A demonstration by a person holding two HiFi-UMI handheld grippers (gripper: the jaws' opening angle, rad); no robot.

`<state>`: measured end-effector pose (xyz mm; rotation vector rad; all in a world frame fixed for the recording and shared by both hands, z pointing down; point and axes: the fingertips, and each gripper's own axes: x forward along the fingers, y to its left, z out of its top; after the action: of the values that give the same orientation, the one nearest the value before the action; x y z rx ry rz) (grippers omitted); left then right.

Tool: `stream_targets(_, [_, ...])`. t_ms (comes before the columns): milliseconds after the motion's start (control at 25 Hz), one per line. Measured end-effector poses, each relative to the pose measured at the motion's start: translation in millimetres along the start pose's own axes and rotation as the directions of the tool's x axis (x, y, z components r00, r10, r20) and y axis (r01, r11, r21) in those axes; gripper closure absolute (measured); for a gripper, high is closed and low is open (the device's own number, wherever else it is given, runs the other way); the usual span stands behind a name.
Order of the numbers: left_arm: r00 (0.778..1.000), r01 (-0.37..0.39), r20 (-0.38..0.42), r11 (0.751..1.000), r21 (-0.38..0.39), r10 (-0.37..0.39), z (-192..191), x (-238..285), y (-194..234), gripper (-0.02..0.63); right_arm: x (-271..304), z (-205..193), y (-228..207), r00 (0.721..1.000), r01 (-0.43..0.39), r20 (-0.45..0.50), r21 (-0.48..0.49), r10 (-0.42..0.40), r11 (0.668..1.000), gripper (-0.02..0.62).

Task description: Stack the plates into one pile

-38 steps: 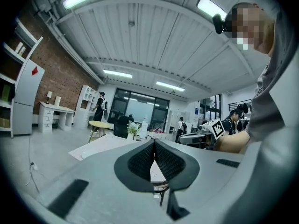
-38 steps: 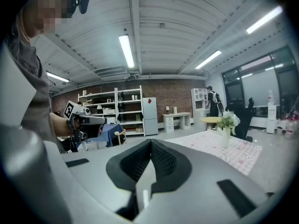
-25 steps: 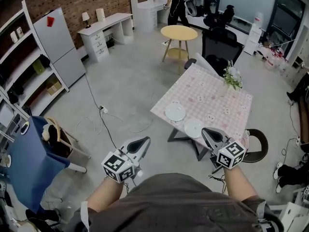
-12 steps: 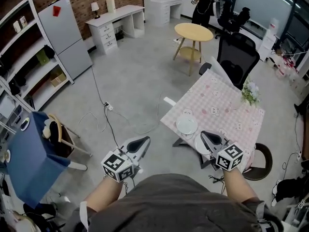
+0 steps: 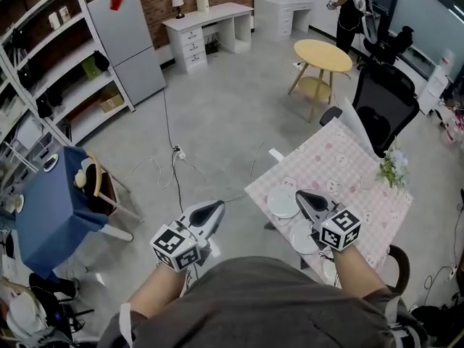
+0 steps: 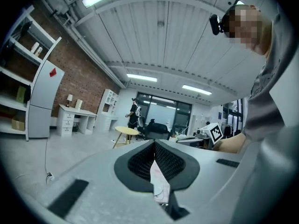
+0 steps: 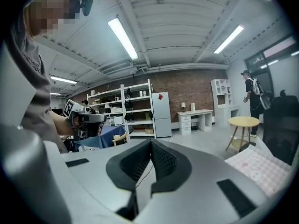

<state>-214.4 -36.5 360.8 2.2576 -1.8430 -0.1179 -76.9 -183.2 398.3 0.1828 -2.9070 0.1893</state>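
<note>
The stacking had not begun, judging by how things lay. 2 white plates sat side by side on the surface (image 5: 351, 167), each flat on the pink checked cloth and neither on top of the other. The farther plate (image 5: 282, 203) lay near the corner of the cloth. The nearer plate (image 5: 301, 238) lay just beside it, closer to the person and partly covered by the right tongs (image 5: 304, 198).

Those tongs were clenched on nothing, and their tip showed over the gap between the 2 plates. No view showed whether they touched either plate. The left tongs (image 5: 212, 209) hung out over the bare floor, well apart from the surface, with their jaws likewise pressed together and empty.

All of the work was therefore left to do. 1 plate had to be gripped, lifted and set down on the other. More plates may have been hidden under the person's arm, but the pictures did not show that.

The surface also carried a small bunch of flowers (image 5: 394, 171) at its far side, and a black office chair (image 5: 386, 104) stood behind it. Beyond were a round yellow table (image 5: 323, 55), a white desk (image 5: 206, 20) against a brick wall, a grey fridge (image 5: 130, 42) and open shelves (image 5: 51, 71). A cable (image 5: 174, 169) trailed across the grey floor. A chair draped in blue (image 5: 51, 209) stood at the left, and another person (image 5: 353, 2) stood far off.
</note>
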Motion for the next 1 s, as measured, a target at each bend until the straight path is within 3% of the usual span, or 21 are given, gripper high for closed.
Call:
stream_targets(160, [1.000, 0.021, -0.012, 1.000, 0.012, -0.020, -1.6, 0.5, 20.3, 0.601, 16.9, -1.0, -3.5, 1.000, 0.025, -0.015, 0.001, -0.025, 1.000, 0.601])
stream_targets(400, [0.995, 0.090, -0.043, 0.996, 0.017, -0.089, -4.0, -3.5, 43.6, 0.601, 22.0, -13.8, -6.1, 0.993, 0.114, -0.040, 0.082, -0.111, 0.990, 0.601])
stream_targets(640, [0.989, 0.136, -0.065, 0.991, 0.010, -0.135, -15.0, 13.8, 39.1, 0.601, 7.7, -33.8, -31.5, 0.980, 0.183, -0.112, 0.177, -0.165, 0.967, 0.601])
stream_targets(800, [0.985, 0.152, -0.088, 0.988, 0.011, -0.151, -22.3, 23.8, 35.0, 0.601, 10.4, -53.9, -60.0, 0.966, 0.206, -0.202, 0.242, -0.158, 0.948, 0.601])
stream_targets(920, [0.981, 0.159, -0.112, 0.987, -0.002, -0.159, -34.5, 30.3, 30.5, 0.600, 17.8, -85.7, -81.6, 0.941, 0.215, -0.318, 0.289, -0.118, 0.933, 0.600])
stream_targets(1000, [0.978, 0.165, -0.128, 0.986, -0.012, -0.165, -44.1, 35.5, 27.5, 0.600, 24.2, -112.6, -95.1, 0.915, 0.217, -0.397, 0.341, -0.069, 0.915, 0.527])
